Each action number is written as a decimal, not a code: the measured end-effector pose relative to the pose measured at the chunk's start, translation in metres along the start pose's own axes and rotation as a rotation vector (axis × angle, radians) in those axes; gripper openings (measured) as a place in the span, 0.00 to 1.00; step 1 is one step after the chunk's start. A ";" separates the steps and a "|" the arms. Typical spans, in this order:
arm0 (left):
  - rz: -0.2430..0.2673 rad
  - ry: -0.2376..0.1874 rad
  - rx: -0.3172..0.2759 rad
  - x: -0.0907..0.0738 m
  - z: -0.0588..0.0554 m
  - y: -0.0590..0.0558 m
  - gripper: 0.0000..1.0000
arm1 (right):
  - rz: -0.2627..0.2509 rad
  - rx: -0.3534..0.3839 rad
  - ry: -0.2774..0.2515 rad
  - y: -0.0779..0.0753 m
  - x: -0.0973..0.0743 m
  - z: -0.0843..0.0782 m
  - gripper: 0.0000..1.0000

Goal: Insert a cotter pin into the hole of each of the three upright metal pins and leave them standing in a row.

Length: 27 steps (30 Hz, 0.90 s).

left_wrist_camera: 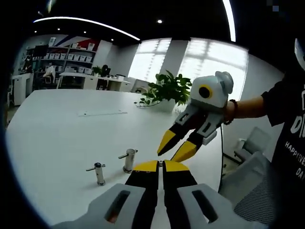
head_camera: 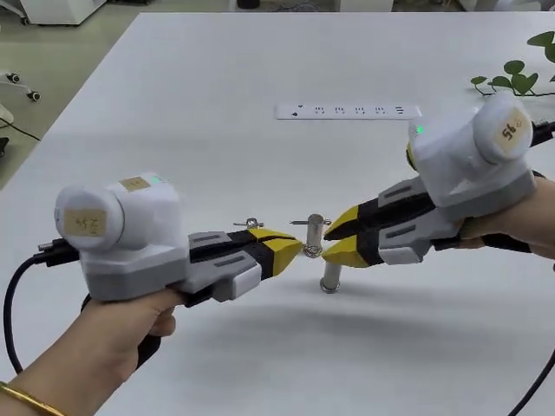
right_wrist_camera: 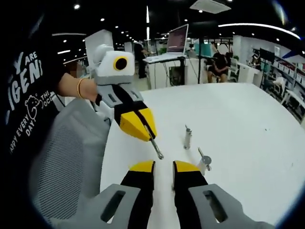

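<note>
Right gripper view shows the left claw (right_wrist_camera: pixel 147 136) shut tight on a cotter pin (right_wrist_camera: pixel 157 148). The thin shaft sticks out past the yellow tips toward the right claw (right_wrist_camera: pixel 163 165), which stands open and empty, a clear gap between its jaws.

In the head view the two claws meet almost tip to tip just above a third metal pin (head_camera: pixel 329 279) standing on the bench (head_camera: pixel 217 104). Its top and hole are hidden behind the right claw.

Just behind stand a fitted pin (head_camera: pixel 315 227) and, to its left, a second fitted pin (head_camera: pixel 251 225), each with a cotter pin crosswise near the top.

The step in hand looks like the last insertion. Next, I judge, the right claw should steady the third metal pin. The left claw can then line the shaft up with the hole and push it through without tipping the pin.
</note>
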<state>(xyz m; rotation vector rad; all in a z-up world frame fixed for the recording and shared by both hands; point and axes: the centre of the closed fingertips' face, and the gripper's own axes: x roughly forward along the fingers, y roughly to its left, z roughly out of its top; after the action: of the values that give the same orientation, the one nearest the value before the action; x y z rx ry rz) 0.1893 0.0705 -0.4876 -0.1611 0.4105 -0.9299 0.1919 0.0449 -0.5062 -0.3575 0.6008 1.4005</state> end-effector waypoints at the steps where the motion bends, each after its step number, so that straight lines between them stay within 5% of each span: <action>1: -0.002 -0.001 0.003 0.000 0.000 0.000 0.00 | 0.003 0.015 -0.006 -0.001 0.000 0.000 0.11; 13: -0.115 -0.036 0.036 -0.008 -0.002 -0.019 0.00 | 0.151 0.155 -0.104 0.029 0.000 0.000 0.14; 27: -0.196 -0.050 0.011 -0.008 -0.004 -0.034 0.00 | 0.229 0.140 -0.114 0.047 0.001 0.001 0.06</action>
<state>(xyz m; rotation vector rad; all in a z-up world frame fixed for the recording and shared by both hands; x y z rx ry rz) 0.1578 0.0567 -0.4785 -0.2166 0.3470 -1.1183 0.1463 0.0536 -0.5010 -0.0981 0.6569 1.5761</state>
